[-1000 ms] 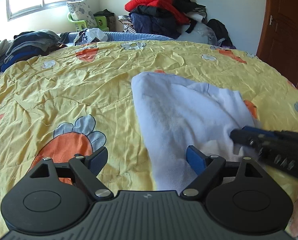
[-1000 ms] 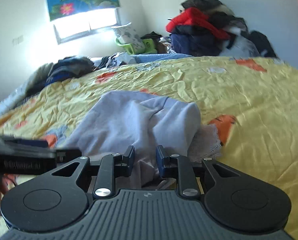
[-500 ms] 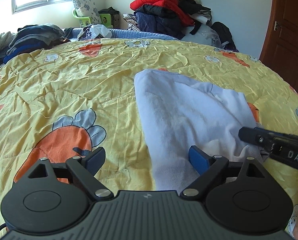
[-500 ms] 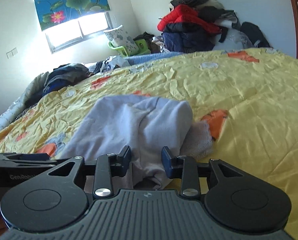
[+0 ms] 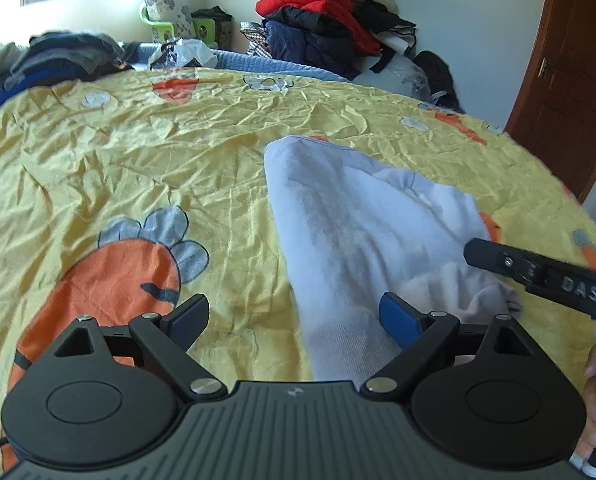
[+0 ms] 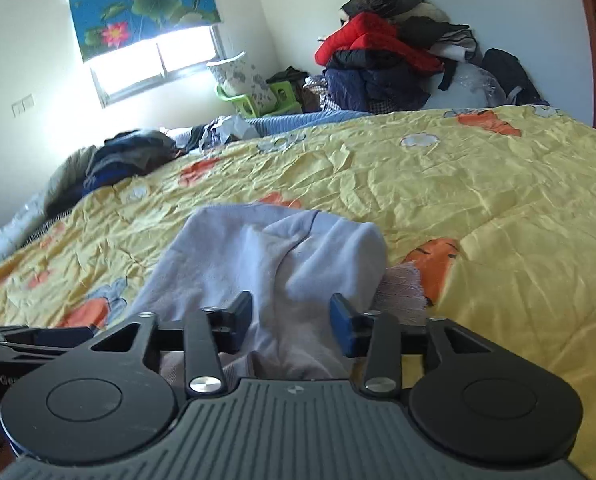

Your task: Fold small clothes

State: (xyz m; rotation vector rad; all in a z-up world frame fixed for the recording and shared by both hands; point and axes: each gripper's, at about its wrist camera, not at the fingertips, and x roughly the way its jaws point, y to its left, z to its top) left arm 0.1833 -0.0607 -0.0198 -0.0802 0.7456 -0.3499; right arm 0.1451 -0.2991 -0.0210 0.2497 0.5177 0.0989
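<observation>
A pale blue small garment (image 5: 358, 232) lies folded lengthwise on the yellow bedspread (image 5: 138, 168). My left gripper (image 5: 294, 316) stands wide open at its near end, with the cloth's left edge between the fingers and neither pad pressing on it. In the right wrist view the same garment (image 6: 266, 256) bunches up in front of my right gripper (image 6: 292, 318), whose jaws are opening with cloth between them, the pads apart from it. A pinkish knit edge (image 6: 402, 288) sticks out from under the garment on the right. The right gripper's finger (image 5: 538, 276) reaches in from the right.
A heap of jackets, red on top (image 5: 326, 12), stands against the far wall. Dark folded clothes (image 5: 58, 60) lie at the bed's far left. A green chair with a cushion (image 5: 166, 12) stands under the window. A brown door (image 5: 570, 80) is on the right.
My right gripper's jaws have spread from a pinch on the garment's fold to well apart. The left jaws widened slightly. The right gripper drew back a little in the left wrist view.
</observation>
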